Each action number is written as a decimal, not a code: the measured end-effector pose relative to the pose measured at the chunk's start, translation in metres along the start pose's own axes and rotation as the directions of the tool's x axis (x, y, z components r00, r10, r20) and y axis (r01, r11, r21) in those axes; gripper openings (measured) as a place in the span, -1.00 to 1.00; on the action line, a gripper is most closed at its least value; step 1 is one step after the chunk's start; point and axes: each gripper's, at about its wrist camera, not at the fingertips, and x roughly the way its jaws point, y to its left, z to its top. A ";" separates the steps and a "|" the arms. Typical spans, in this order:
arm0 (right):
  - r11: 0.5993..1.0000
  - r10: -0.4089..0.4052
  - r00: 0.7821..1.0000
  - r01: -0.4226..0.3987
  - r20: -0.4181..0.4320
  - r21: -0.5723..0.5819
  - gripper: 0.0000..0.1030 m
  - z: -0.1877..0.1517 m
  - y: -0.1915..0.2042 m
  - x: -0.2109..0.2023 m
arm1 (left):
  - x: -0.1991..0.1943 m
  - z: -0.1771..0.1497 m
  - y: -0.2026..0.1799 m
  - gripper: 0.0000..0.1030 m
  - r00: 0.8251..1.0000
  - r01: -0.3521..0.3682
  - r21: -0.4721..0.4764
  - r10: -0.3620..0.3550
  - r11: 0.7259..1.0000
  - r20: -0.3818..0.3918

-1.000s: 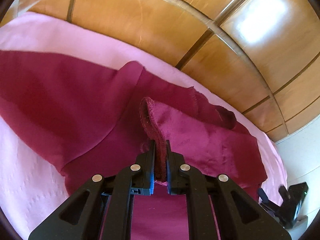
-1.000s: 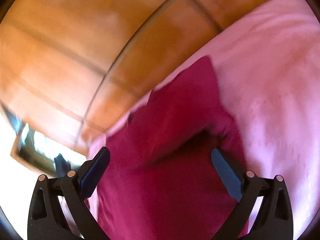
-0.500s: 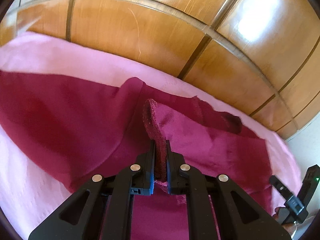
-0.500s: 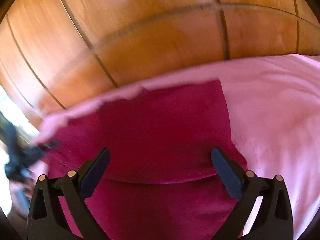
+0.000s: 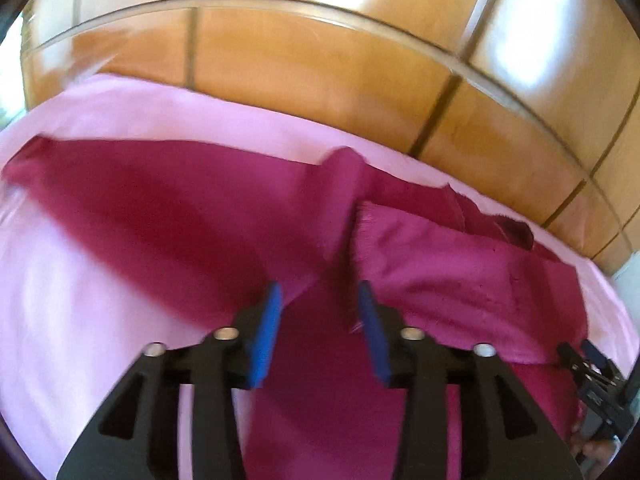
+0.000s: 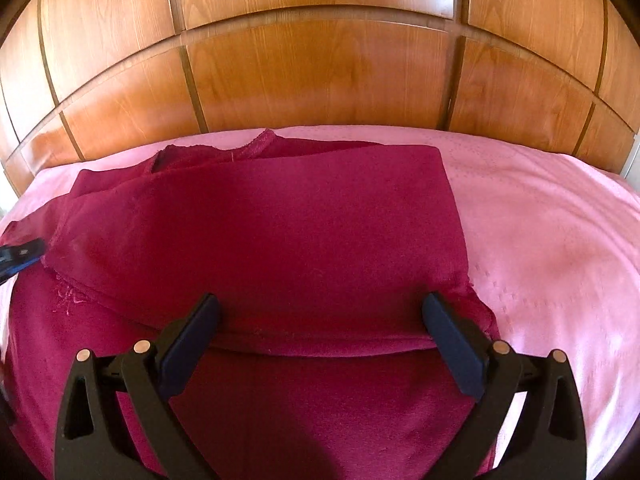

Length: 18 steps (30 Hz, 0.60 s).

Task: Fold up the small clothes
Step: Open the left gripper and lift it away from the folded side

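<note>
Left wrist blurred: left claw (image 5: 318,304) opening above garment (image 5: 192,208); right claw (image 6: 320,316) wide.

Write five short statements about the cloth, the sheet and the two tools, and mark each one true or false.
1. The dark red cloth lies on a pink sheet. True.
2. The right tool is clamped on the cloth. False: its jaws stand wide apart over the cloth.
3. A wooden panelled wall stands behind the sheet. True.
4. The left tool pinches a fold of cloth. False: its jaws are opening, with nothing pressed between the blue pads.
5. The cloth is blue. False: it is dark red.
</note>
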 end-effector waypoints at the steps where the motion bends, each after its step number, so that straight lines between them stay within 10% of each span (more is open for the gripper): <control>1: 1.000 -0.002 1.000 0.002 -0.001 -0.002 0.96 0.000 0.001 0.000 | -0.010 -0.002 0.015 -0.05 1.000 0.012 -0.040 -0.012 0.999 0.007; 8: 1.000 0.000 1.000 0.000 -0.001 -0.006 0.96 -0.001 0.000 -0.003 | -0.058 -0.002 0.139 -0.03 0.998 0.003 -0.322 0.016 0.947 0.056; 18: 1.000 -0.012 1.000 0.013 0.010 -0.016 0.96 -0.002 0.002 -0.004 | -0.077 0.022 0.301 -0.03 0.990 0.044 -0.692 0.064 0.720 0.129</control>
